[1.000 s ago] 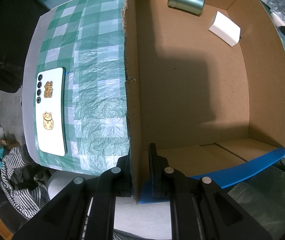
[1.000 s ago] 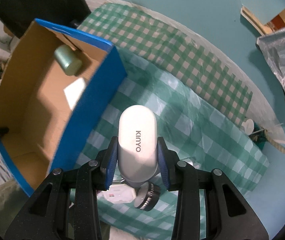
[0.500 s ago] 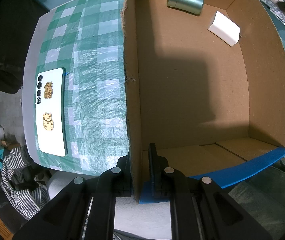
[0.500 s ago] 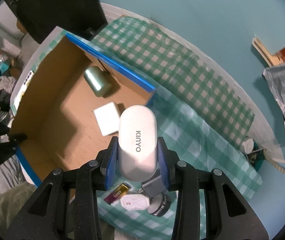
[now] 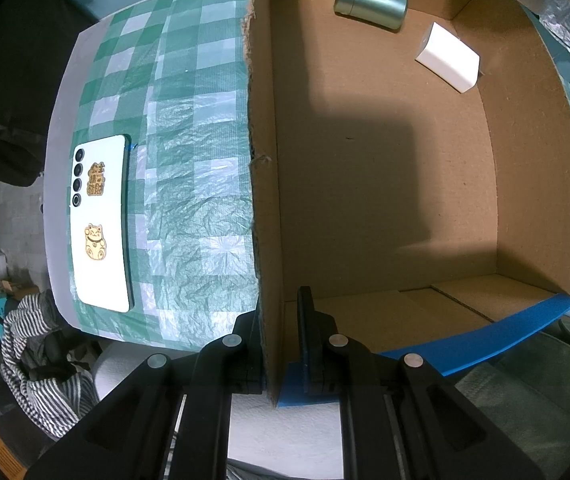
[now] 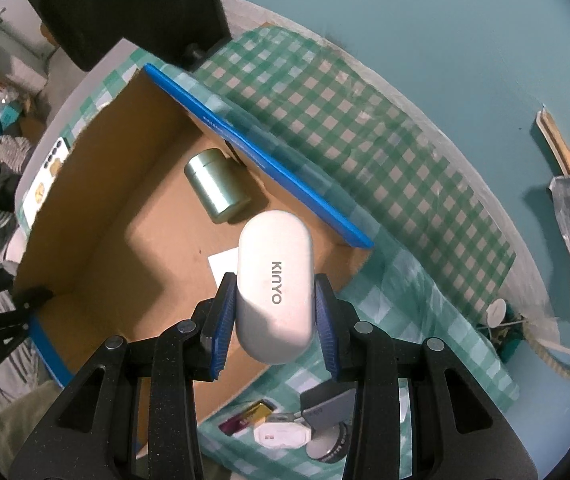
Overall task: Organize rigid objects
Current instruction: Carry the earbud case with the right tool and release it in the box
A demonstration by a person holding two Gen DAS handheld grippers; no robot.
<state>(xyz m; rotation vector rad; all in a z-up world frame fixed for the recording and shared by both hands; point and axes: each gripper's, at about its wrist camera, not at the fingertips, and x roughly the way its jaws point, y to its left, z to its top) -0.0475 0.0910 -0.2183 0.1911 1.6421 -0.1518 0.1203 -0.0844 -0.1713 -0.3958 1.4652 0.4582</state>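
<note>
My right gripper (image 6: pixel 273 300) is shut on a white oval KINYO case (image 6: pixel 274 276) and holds it above the open cardboard box (image 6: pixel 97 208), near its right wall. A green metal tin (image 6: pixel 217 184) and a white block (image 6: pixel 221 264) lie on the box floor; both also show in the left wrist view, the tin (image 5: pixel 371 2) and the block (image 5: pixel 447 58) at the far end. My left gripper (image 5: pixel 281 320) is shut on the box's left wall (image 5: pixel 263 184) at its near corner.
A white phone (image 5: pixel 101 224) with gold stickers lies on the green checked tablecloth (image 5: pixel 189 152) left of the box. Small items lie on the cloth under my right gripper: a gold and maroon stick (image 6: pixel 245 420), a white octagonal piece (image 6: pixel 281 436), a round lens (image 6: pixel 325 448).
My right gripper has carried the KINYO case from over the cloth to above the inside of the box. The left gripper has not moved.
</note>
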